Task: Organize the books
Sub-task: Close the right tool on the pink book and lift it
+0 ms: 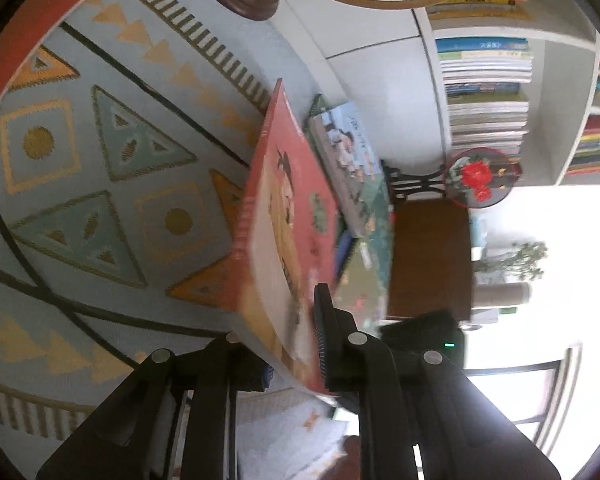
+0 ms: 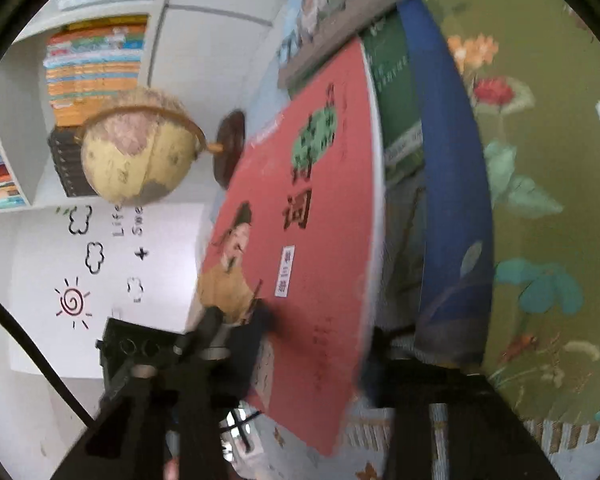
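Patterned rug [image 1: 100, 168], globe [image 2: 140, 156] on dark base, round floral ornament [image 1: 480, 178] (red bloom), wall drawings [image 2: 74, 304]

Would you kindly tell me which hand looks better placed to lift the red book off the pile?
Probably the left: its claw is shut on the red book's near edge. The right claw also straddles that book, but its grip is unclear.

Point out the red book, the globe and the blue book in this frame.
red book [image 2: 324, 240], right wrist view, middle of its front cover
globe [image 2: 140, 156], right wrist view, on the sphere
blue book [image 2: 452, 200], right wrist view, on its blue cover
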`<control>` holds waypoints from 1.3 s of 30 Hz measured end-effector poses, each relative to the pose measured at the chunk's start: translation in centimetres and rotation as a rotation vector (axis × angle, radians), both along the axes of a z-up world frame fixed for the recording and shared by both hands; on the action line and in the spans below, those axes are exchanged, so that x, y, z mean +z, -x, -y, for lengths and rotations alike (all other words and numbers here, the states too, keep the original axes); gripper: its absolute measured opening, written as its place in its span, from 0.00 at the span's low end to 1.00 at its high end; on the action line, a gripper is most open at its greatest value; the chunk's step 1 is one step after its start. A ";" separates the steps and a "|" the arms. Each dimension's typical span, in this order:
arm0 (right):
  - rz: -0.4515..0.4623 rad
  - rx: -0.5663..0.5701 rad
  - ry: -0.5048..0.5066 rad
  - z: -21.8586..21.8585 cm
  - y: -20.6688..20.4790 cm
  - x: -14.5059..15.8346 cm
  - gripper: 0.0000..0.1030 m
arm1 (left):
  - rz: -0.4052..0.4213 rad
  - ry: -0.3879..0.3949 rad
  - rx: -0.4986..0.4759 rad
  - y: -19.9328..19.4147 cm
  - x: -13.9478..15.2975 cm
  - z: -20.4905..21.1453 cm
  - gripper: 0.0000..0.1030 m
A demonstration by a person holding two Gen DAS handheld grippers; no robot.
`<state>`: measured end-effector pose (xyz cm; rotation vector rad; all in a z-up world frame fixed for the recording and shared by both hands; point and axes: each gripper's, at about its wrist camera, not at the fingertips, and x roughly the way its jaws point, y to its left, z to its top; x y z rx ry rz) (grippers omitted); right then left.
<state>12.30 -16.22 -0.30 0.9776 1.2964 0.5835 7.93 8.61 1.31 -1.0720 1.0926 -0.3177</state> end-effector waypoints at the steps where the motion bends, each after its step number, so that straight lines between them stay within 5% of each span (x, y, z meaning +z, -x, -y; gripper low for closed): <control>1: 0.015 -0.009 -0.002 0.3 0.1 0.5 0.18 | -0.016 -0.047 -0.008 0.0 0.0 0.2 0.16; 2: 0.026 -0.010 0.003 0.4 0.1 0.8 0.13 | -0.025 -0.088 -0.014 0.0 -0.1 0.4 0.28; 9: 0.154 0.041 0.178 0.6 0.8 4.4 0.10 | -0.028 -0.273 -0.083 0.9 -0.1 2.3 0.67; 13: 0.248 0.059 0.268 1.5 1.6 6.5 0.08 | -0.016 -0.342 -0.118 1.0 0.2 3.4 0.67; 17: 0.301 0.096 0.323 3.1 2.4 7.8 0.07 | 0.031 -0.328 -0.215 1.1 0.8 5.7 0.67; 21: 0.298 0.103 0.359 5.4 4.1 8.1 0.07 | 0.073 -0.414 -0.285 1.2 1.3 9.5 0.67; 26: 0.218 0.074 0.361 8.0 4.7 5.4 0.07 | 0.070 -0.539 -0.203 0.8 1.9 9.3 0.67; 30: 0.197 0.087 0.429 7.9 3.5 4.4 0.08 | 0.021 -0.628 -0.181 -0.4 1.8 7.4 0.87; 33: 0.210 0.139 0.461 6.6 2.3 4.3 0.18 | -0.036 -0.599 -0.176 -1.3 0.8 6.1 0.89; 36: 0.243 0.175 0.510 5.1 1.4 4.2 0.48 | -0.033 -0.613 -0.186 -1.3 0.4 6.2 0.92; 39: 0.267 0.188 0.567 4.5 1.2 4.0 0.51 | -0.007 -0.700 -0.257 -1.5 0.3 7.8 0.94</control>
